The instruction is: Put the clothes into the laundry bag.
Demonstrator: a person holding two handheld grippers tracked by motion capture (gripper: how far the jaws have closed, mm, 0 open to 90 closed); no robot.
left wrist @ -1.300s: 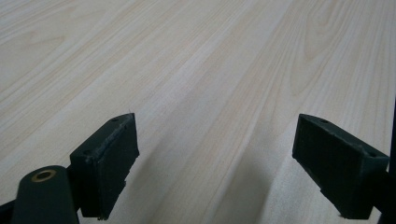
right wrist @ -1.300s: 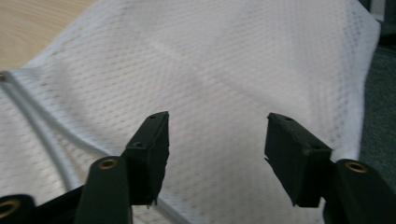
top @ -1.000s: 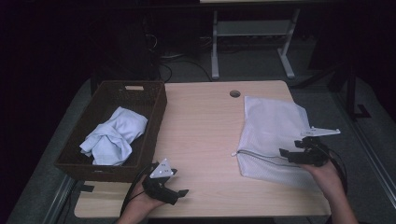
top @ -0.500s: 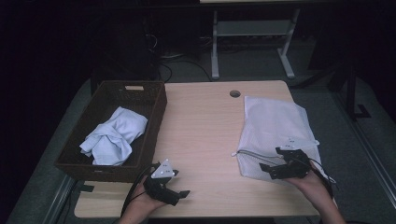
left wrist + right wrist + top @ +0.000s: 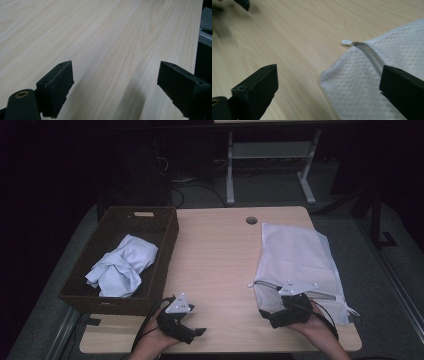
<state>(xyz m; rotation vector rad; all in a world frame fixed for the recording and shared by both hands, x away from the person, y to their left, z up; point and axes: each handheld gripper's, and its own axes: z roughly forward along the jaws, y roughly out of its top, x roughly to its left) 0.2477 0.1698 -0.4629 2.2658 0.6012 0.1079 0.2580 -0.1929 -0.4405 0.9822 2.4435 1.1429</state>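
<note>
My right jaws point(image 5: 329, 95), just spread, straddle the bag point(image 5: 374, 82) corner; closing high could miss its zipper point(image 5: 348, 42).

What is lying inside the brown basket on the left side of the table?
A crumpled light blue cloth lies inside the brown basket, towards its near end. The far part of the floor is dark and bare. Whatever is beneath the cloth is covered.
</note>
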